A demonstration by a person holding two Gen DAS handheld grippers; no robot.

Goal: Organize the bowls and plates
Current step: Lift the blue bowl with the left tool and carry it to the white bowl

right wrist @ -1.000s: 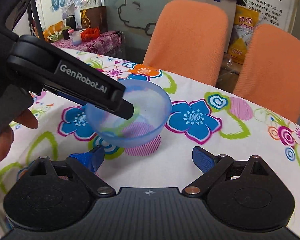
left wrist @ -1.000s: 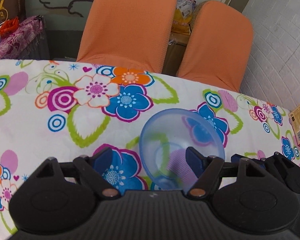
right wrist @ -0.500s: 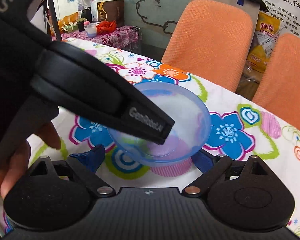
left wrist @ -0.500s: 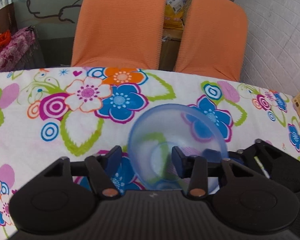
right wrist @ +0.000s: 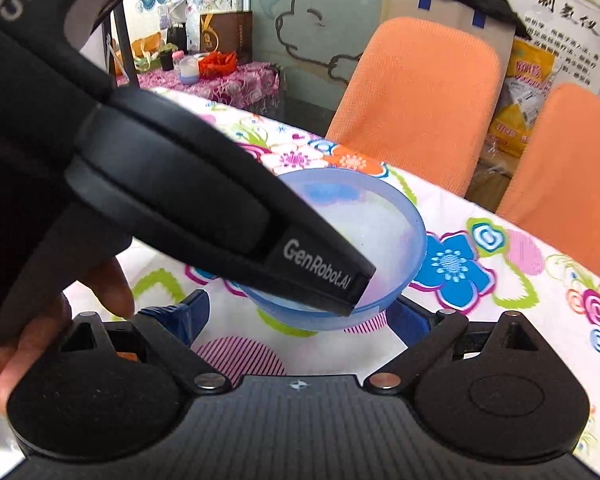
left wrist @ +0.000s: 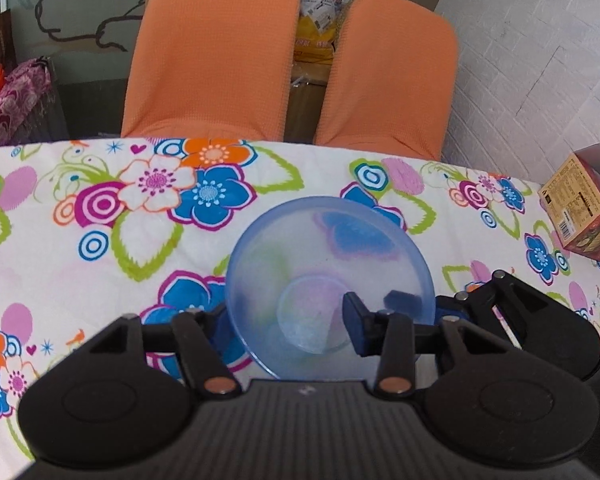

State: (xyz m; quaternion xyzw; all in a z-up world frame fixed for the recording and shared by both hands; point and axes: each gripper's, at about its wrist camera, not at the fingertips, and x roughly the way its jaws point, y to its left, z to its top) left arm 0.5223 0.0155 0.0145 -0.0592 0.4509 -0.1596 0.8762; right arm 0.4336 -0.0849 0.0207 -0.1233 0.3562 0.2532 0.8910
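Blue translucent bowl [left wrist: 328,280] sits between the left tool's [left wrist: 288,320] fingers.

From my right wrist view the left gripper [right wrist: 362,284] covers the near side of the bowl [right wrist: 384,216], so I can't see its fingers there. My right gripper [right wrist: 300,316] has its right finger partly behind the bowl. The box [left wrist: 584,208] is cut by the frame edge

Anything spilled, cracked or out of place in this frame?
Nothing stands out. The blue bowl looks whole and empty; the left gripper has one finger inside it and one outside. The floral tablecloth shows no spill.
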